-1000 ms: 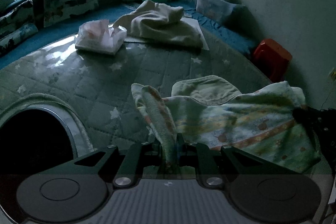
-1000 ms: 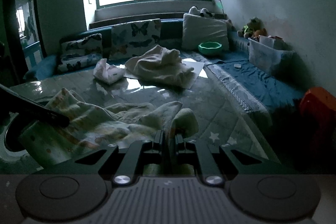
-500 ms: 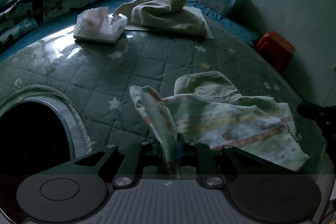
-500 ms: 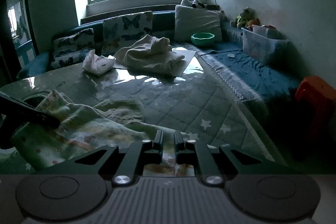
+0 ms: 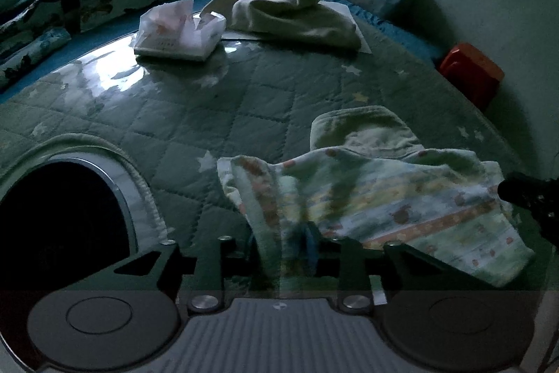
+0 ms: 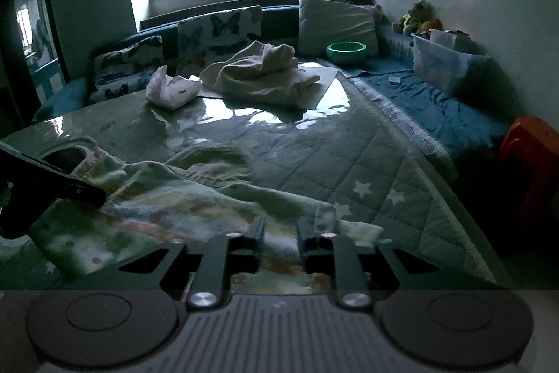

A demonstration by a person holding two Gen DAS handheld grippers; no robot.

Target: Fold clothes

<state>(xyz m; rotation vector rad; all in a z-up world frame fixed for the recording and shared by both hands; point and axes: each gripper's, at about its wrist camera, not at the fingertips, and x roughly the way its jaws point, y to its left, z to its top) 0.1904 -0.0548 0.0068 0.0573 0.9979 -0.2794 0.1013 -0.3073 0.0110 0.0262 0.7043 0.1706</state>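
**Now letting go: one fold laid down on the quilted mat**

Broadly, the quilted mat (image 5: 216, 114) carries the patterned garment (image 5: 401, 198) near its front edge, doubled over and lying flat. Both grippers sit at its near edge. The left gripper (image 5: 284, 243) has just been opening, cloth loose between parted fingers; the right gripper (image 6: 279, 235) likewise, standing apart over the fabric. Next, I judge, comes regripping for a second fold.
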